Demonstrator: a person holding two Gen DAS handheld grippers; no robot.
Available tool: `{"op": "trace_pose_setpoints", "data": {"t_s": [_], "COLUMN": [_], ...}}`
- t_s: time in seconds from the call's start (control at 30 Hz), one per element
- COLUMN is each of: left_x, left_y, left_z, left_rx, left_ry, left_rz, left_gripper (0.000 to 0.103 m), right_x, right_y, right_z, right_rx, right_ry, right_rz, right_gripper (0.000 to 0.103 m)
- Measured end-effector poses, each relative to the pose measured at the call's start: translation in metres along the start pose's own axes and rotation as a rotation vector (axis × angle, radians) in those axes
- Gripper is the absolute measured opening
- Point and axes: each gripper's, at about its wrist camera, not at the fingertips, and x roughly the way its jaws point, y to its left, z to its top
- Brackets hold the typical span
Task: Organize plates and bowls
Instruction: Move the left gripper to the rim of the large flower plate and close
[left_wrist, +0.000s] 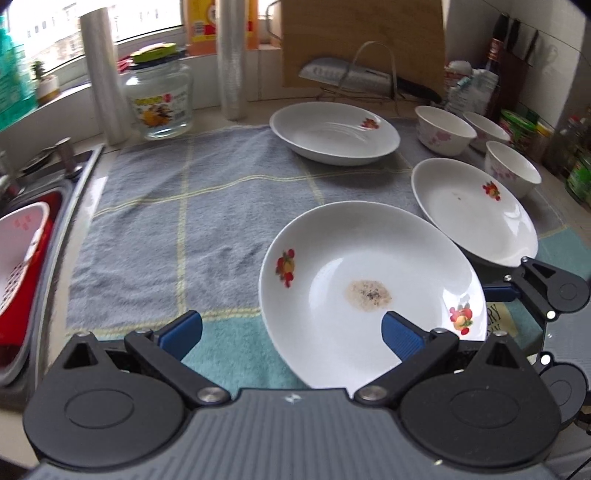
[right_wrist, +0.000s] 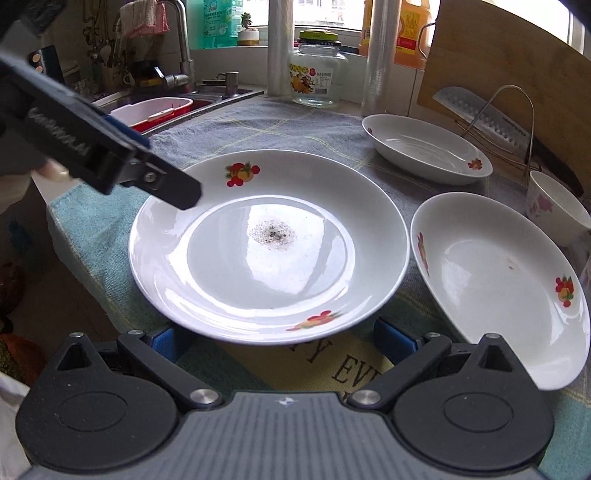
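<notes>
Blue-padded left gripper (left_wrist: 291, 328) stands apart, one finger over the near rim of a stained plate (left_wrist: 369, 291). Right gripper (right_wrist: 282, 341) is also apart, its pads seemingly under the opposite rim. Two more plates (left_wrist: 476, 210) and three bowls (left_wrist: 443, 129) sit beyond on the towel (left_wrist: 177, 206).

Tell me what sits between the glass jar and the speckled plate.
In the left wrist view, only bare grey towel lies between the glass jar and the speckled plate; no dish stands there.
</notes>
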Motion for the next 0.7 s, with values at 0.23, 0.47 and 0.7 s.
{"op": "trace_pose_setpoints", "data": {"t_s": [0.23,0.47,0.7], "left_x": [0.031,0.065,0.073], "left_y": [0.002,0.003,0.001], "left_z": [0.026,0.039,0.04], "left_rx": [0.108,0.141,0.144], "left_ry": [0.05,0.144,0.163], "left_rz": [-0.147,-0.228,-0.22], "left_gripper": [0.102,0.102,0.102], "right_x": [-0.001,-0.002,-0.003], "right_y": [0.0,0.001,0.0], "right_z": [-0.004,-0.005,-0.008], "right_rx": [0.003,0.004,-0.003], "right_ry": [-0.022,-0.028,-0.048], "right_rz": [-0.001,-0.002,0.004], "right_gripper": [0.103,0.103,0.103]}}
